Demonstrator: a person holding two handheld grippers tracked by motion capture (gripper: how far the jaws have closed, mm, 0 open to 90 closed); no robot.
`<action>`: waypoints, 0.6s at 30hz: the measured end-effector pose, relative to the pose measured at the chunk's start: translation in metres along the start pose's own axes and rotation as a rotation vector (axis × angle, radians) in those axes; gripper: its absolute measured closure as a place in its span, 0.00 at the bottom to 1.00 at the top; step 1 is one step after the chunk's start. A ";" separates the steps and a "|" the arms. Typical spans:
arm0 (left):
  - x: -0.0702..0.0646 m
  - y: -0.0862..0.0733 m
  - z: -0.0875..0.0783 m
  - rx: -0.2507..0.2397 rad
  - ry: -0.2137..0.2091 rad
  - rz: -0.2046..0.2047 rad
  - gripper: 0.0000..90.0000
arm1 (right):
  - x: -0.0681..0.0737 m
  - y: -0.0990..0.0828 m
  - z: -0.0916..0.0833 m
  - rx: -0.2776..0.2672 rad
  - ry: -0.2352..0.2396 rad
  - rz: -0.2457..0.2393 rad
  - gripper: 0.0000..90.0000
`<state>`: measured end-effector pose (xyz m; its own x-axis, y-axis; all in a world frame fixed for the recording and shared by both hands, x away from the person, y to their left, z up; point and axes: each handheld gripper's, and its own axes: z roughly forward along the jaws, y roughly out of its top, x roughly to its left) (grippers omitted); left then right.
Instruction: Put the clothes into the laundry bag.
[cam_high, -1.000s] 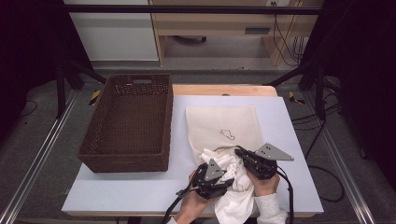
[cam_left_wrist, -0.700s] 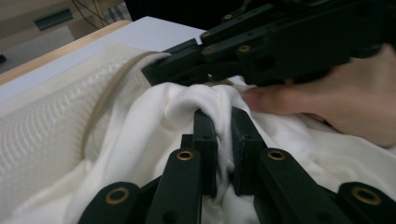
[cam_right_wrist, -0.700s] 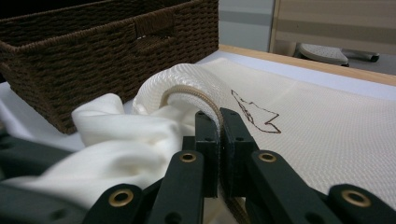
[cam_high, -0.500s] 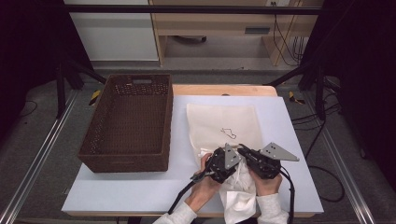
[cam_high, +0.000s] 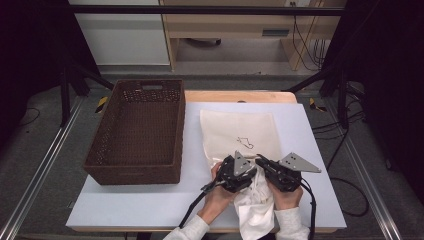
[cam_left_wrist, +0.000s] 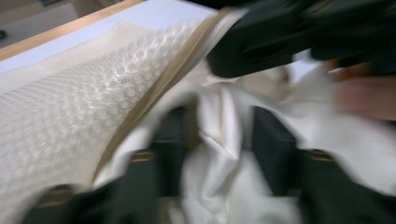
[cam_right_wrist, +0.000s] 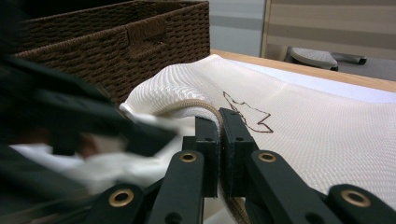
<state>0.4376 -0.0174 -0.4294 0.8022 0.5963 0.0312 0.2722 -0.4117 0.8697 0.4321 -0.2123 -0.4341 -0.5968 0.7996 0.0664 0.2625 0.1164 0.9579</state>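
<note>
Moved up and toward the pouch mouth: left hand-held gripper (cam_high: 239, 172), jaws just opening, white cloth (cam_left_wrist: 219, 154) loose between them, half stuffed into the mesh pouch (cam_high: 240, 132) on the surface (cam_high: 150, 205). Right hand-held gripper (cam_right_wrist: 219, 140): jaws together, clamped on the pouch's zipper edge (cam_right_wrist: 196, 106), holding it open for further stuffing.

Even overhead light, dark room edges; the left gripper view is smeared by motion blur.

Grey floor (cam_high: 45, 150), wooden cabinet (cam_high: 235, 25), black curtains (cam_high: 385, 75)
</note>
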 end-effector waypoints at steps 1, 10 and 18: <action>-0.004 0.000 -0.023 -0.022 0.030 0.035 0.39 | 0.000 0.000 0.001 0.001 -0.001 -0.004 0.97; 0.035 -0.031 -0.054 -0.003 0.046 -0.050 0.24 | 0.001 0.000 0.002 0.009 0.001 -0.011 0.97; 0.042 -0.041 -0.024 0.056 -0.048 -0.115 0.67 | 0.001 -0.001 0.004 0.021 0.001 -0.010 0.97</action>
<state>0.4475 0.0417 -0.4521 0.7880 0.6089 -0.0916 0.3918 -0.3811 0.8374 0.4338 -0.2091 -0.4364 -0.6004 0.7977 0.0573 0.2727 0.1368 0.9523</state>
